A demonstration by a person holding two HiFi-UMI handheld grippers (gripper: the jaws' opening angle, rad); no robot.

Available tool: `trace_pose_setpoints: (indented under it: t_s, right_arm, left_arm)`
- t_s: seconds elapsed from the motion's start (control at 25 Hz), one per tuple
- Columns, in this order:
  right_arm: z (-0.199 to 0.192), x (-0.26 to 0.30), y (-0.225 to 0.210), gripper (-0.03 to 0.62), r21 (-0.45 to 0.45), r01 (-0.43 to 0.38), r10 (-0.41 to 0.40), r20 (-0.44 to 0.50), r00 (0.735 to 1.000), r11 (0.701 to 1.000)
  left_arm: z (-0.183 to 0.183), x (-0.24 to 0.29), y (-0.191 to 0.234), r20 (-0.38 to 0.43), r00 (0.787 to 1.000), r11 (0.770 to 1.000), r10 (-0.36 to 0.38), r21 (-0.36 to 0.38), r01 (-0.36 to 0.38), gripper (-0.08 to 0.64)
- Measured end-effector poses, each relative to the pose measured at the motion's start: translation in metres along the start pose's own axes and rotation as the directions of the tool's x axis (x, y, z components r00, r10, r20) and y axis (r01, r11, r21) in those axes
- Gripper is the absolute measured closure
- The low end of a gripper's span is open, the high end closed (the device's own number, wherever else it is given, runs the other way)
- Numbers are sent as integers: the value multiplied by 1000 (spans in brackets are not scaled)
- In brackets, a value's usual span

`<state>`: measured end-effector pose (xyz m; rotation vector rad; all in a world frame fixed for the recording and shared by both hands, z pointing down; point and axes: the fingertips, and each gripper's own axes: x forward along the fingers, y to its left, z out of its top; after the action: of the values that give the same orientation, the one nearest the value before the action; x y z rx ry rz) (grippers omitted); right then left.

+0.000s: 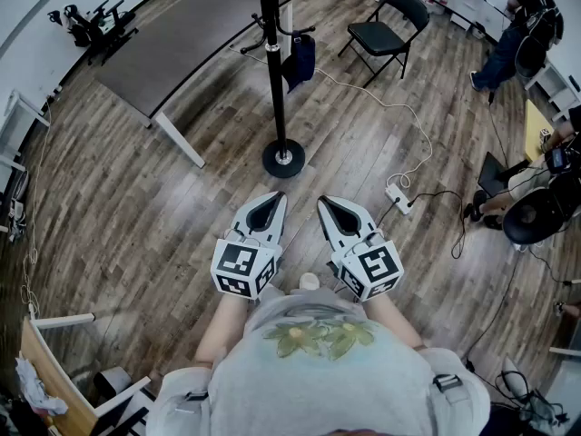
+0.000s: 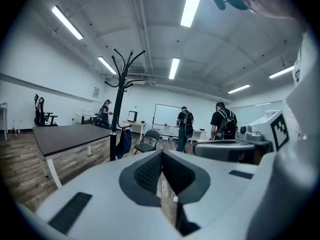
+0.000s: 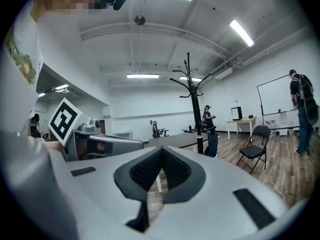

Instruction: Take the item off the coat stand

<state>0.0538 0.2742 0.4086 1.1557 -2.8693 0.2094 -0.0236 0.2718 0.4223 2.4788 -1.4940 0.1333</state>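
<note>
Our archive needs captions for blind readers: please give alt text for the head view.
Seen from above, a person holds the left tool and right tool side by side, both shut and empty, facing a coat stand with a dark bag hung on it. A table stands left of it, a chair right.

Floor (image 1: pixel 136 225): wood-look planks, grey-brown, low sheen.
Coat stand (image 1: pixel 273 71): smooth black metal, base glossy.
Hanging bag (image 1: pixel 300 59): dark blue, matt, probably cloth; view small.
Left gripper (image 1: pixel 272 200), right gripper (image 1: pixel 327 203): matt pale plastic shells; fingers (image 2: pixel 149 173) dark, ribbed.
</note>
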Motion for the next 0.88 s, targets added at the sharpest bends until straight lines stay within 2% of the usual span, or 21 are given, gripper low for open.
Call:
trace_pose_setpoints:
  t_s: [0.16, 0.32, 0.56, 0.88]
  right_arm:
    - [-5, -4, -14, 586, -17, -32, 32, -9, 999, 999]
    - [-15, -8, -26, 586, -16, -64, 63, -29, 998, 998]
    - [-12, -10, -36, 586, -26, -102, 101, -33, 994, 994]
    - [-18, 12, -68, 586, 1, -75, 75, -28, 997, 997]
  left_arm:
    - [-4, 12, -6, -3, 1000, 1000, 15, -5, -15, 545]
    - [-10, 17, -8, 7, 999, 998, 49, -41, -48, 545]
    - [-16, 30, -10, -11, 998, 996, 63, -66, -64, 545]
    - [-11, 64, 6, -13, 999, 997, 50, -51, -50, 545]
